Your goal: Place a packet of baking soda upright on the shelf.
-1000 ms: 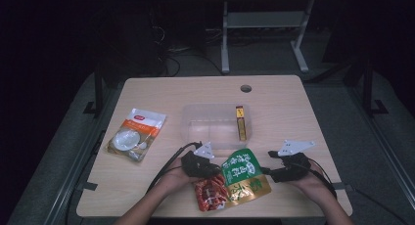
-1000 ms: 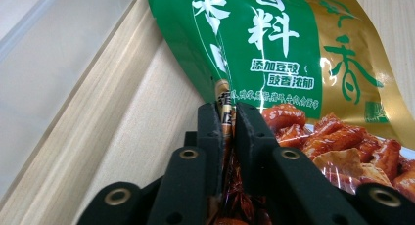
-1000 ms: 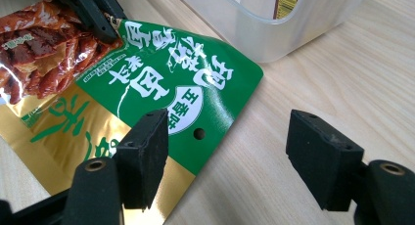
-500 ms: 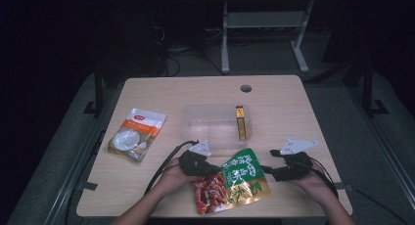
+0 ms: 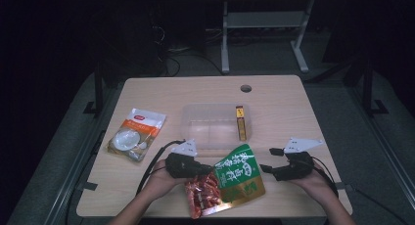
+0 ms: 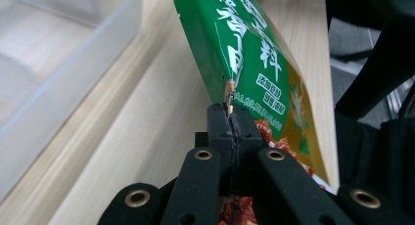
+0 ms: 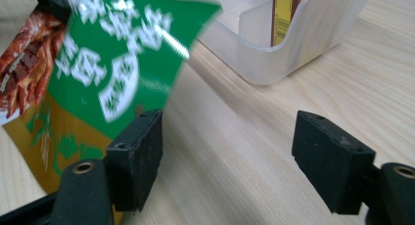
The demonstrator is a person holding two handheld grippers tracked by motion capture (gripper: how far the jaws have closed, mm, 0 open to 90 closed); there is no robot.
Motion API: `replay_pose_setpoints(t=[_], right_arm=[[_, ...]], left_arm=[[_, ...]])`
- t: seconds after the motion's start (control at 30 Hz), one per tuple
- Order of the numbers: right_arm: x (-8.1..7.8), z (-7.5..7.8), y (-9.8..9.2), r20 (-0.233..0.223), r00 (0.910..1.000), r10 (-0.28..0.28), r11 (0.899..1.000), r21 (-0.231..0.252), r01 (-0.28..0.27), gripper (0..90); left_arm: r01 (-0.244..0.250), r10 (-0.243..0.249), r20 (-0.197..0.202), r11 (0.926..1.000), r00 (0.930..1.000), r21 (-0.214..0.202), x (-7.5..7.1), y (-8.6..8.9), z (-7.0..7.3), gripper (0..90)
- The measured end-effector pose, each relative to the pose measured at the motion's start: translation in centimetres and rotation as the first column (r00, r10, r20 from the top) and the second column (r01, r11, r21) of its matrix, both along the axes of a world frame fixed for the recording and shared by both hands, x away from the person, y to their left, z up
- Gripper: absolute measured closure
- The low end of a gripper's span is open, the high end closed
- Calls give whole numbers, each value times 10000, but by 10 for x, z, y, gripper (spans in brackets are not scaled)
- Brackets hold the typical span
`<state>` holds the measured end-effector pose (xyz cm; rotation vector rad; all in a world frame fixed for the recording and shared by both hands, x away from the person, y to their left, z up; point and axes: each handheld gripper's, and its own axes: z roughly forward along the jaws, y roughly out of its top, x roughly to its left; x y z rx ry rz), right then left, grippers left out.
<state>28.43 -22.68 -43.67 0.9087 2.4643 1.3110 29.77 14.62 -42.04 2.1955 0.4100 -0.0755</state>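
Left gripper (image 6: 230, 118) pinches green pouch (image 5: 240, 178) beside clear bin (image 5: 215, 127) (yellow box (image 5: 240, 123) inside).

High view: fixed above the near edge, facing forward and down across the whole desk (image 5: 147, 93). Left gripper view: low, close, looking along the desk toward the green packet (image 6: 244, 54). Right gripper view: low, close (packet (image 7: 122, 58) and clear tray (image 7: 293, 49) shared with the others).

Colours on the pale wood table (image 5: 147, 186)

Snack packet (image 5: 240, 175): green with white lettering, gold base, red food print (glossy). Clear bin (image 5: 210, 122) holds a yellow box (image 5: 240, 122); orange-and-white pouch (image 5: 135, 133); black grippers (image 5: 210, 168).
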Motion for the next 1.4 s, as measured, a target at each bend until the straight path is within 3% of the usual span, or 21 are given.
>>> replay_pose_setpoints(t=[0.07,0.2,0.33,0.43,0.5,0.53,0.67,0.7,0.8,0.83,0.9,0.97,1.03,1.1,1.17,1.27,1.3,1.37,1.4], right_arm=[[0,0,0,-35,10000,50,10000,49,-49,266],[0,0,2,-525,9973,514,9987,81,-511,238],[-1,4,7,-594,9941,905,9953,389,-883,226],[-5,10,19,-464,9896,1363,9896,518,-1339,202],[-5,11,23,-456,9877,1498,9875,556,-1472,202],[-3,13,30,-402,9840,1734,9833,635,-1706,196],[2,16,42,-455,9782,2029,9742,1106,-1969,194],[6,19,50,-488,9733,2241,9648,1520,-2145,195],[10,21,61,-433,9696,2409,9589,1649,-2309,202],[14,22,72,-379,9637,2643,9522,1687,-2545,204],[16,21,77,-371,9604,2761,9486,1711,-2661,210],[22,21,93,-467,9488,3124,9345,1946,-2981,223],[24,21,97,-455,9463,3200,9315,1975,-3055,232],[27,21,105,-498,9390,3404,9197,2254,-3214,301],[27,21,105,-548,9377,3430,9158,2416,-3209,340],[27,22,105,-634,9340,3517,9050,2782,-3219,468],[27,22,104,-581,9310,3605,8980,2916,-3295,562],[26,23,104,-548,9304,3624,8954,2975,-3312,595],[26,24,103,-476,9305,3632,8928,3034,-3330,630]], left_arm=[[-93,93,28,9999,10000,-86,-1,4,3,896],[-536,546,170,9971,9984,-548,-2,24,13,896],[-984,1020,306,9899,9943,-1025,-3,44,23,896],[-1432,1512,444,9786,9875,-1481,-5,61,32,897],[-1523,1616,497,9763,9856,-1538,-5,65,34,896],[-1687,1811,596,9707,9817,-1711,-5,72,38,897],[-1926,2098,736,9623,9750,-1919,-4,81,44,896],[-2105,2301,734,9548,9704,-2098,-4,84,45,897],[-2161,2381,763,9505,9682,-2234,-3,86,46,896],[-2220,2440,751,9488,9669,-2246,-3,87,45,896],[-2282,2514,798,9473,9646,-2250,-4,86,45,896],[-2289,2531,844,9468,9637,-2261,-4,85,45,896],[-2311,2572,900,9452,9621,-2308,-4,85,45,896],[-2397,2679,889,9394,9593,-2449,-5,85,45,896],[-2412,2708,883,9367,9586,-2539,-5,86,45,896],[-2526,2852,848,9274,9547,-2759,-5,86,43,896],[-2564,2920,930,9250,9519,-2804,-6,85,43,896],[-2547,2915,996,9262,9514,-2780,-6,84,43,896],[-2590,2957,924,9223,9508,-2868,-6,83,42,896]])
